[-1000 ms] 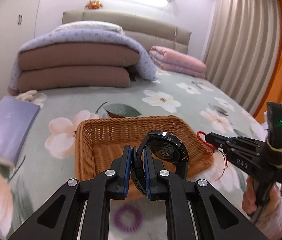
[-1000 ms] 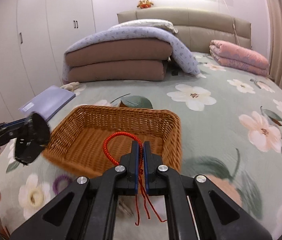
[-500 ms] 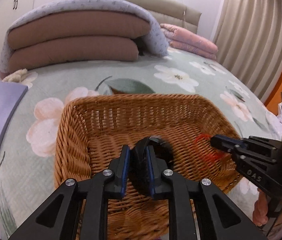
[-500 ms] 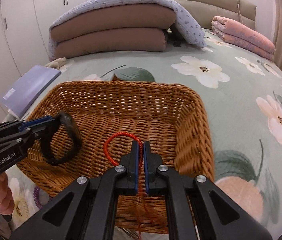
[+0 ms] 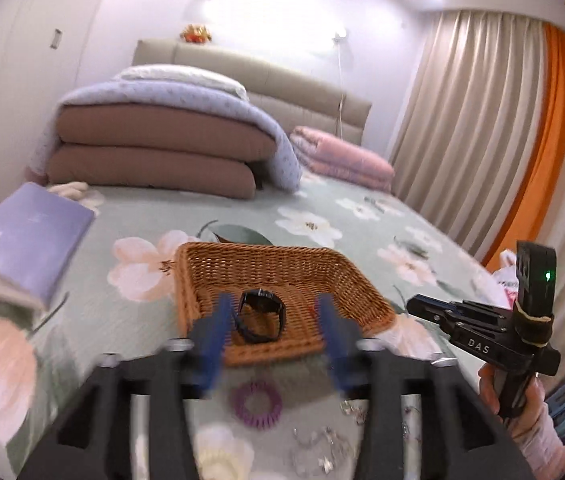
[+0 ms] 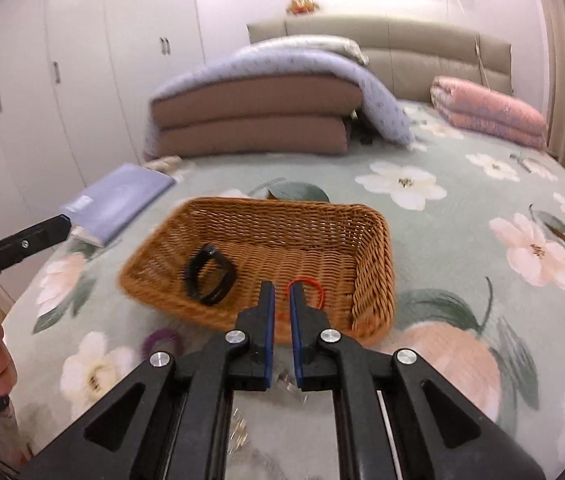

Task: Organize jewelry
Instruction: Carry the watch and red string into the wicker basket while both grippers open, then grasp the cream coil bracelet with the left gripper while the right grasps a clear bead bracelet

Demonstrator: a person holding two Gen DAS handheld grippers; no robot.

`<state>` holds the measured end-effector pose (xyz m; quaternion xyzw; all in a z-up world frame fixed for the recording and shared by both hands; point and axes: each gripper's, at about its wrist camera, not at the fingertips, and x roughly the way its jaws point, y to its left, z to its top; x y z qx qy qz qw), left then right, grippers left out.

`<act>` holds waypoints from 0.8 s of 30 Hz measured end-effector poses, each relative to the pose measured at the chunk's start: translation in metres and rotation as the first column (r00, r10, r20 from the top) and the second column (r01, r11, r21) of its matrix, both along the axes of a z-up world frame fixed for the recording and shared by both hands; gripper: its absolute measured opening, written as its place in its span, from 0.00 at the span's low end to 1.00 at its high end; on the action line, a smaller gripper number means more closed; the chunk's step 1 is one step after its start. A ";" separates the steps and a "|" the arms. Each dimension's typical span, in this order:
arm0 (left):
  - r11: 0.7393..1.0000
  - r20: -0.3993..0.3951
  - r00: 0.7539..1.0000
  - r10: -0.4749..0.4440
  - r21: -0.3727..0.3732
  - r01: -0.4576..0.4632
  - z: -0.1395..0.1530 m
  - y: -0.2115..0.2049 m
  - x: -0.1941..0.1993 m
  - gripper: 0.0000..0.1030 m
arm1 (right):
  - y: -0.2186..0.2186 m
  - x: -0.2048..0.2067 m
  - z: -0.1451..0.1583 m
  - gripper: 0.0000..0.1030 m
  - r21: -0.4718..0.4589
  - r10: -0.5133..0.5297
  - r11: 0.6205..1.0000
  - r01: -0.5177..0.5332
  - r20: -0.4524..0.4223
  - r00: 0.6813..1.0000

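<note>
Left gripper (image 5: 270, 334) spread wide and empty, right gripper (image 6: 280, 292) parted, empty too; black watch (image 6: 210, 276) and red cord bracelet (image 6: 308, 290) down in wicker basket (image 6: 374, 264); drop-off looks done, next likely purple coil band (image 5: 257, 404) just short of basket.

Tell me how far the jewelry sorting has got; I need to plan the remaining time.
Done: the black watch and red cord bracelet lie in the wicker basket. In hand: nothing; left gripper and right gripper are open. Left: the purple coil ring and silver pieces on the bedspread.
</note>
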<state>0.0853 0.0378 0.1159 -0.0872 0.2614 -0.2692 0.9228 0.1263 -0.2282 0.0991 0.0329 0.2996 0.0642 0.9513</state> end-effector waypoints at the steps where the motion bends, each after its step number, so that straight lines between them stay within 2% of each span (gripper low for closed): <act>1: 1.000 0.012 1.000 0.009 -0.007 -0.009 -0.001 0.006 -0.011 0.63 | 0.000 -0.012 0.000 0.20 0.004 -0.002 1.000 0.002 0.009 1.000; 4: 0.999 0.024 0.999 0.048 -0.024 -0.048 -0.008 0.026 -0.041 0.64 | -0.004 -0.051 -0.006 0.41 0.038 -0.028 0.999 0.026 0.051 0.998; 7: 0.995 -0.003 0.996 0.088 -0.057 -0.088 -0.024 0.043 -0.056 0.64 | -0.011 -0.076 -0.016 0.42 0.055 -0.074 0.996 0.071 0.061 0.995; 9: 0.993 -0.033 0.994 0.108 -0.052 -0.110 -0.040 0.050 -0.059 0.64 | -0.018 -0.084 -0.023 0.42 0.079 -0.095 0.993 0.091 0.047 0.994; 11: 0.992 -0.055 0.991 0.124 -0.021 -0.125 -0.054 0.051 -0.058 0.64 | -0.027 -0.085 -0.033 0.42 0.102 -0.117 0.988 0.114 0.026 0.993; 14: 0.989 -0.109 0.984 0.140 0.064 -0.133 -0.079 0.044 -0.047 0.64 | -0.043 -0.083 -0.052 0.42 0.117 -0.180 0.976 0.181 -0.020 0.983; 16: 0.988 -0.148 0.979 0.138 0.086 -0.126 -0.095 0.041 -0.039 0.63 | -0.057 -0.081 -0.067 0.42 0.159 -0.199 0.966 0.206 -0.056 0.978; 21: 0.984 -0.221 0.962 0.158 0.112 -0.136 -0.120 0.040 -0.024 0.63 | -0.071 -0.069 -0.085 0.42 0.211 -0.187 0.955 0.209 -0.123 0.975; 24: 0.985 -0.252 0.956 0.147 0.127 -0.118 -0.128 0.035 -0.020 0.63 | -0.058 -0.054 -0.082 0.42 0.195 -0.148 0.966 0.172 -0.134 0.980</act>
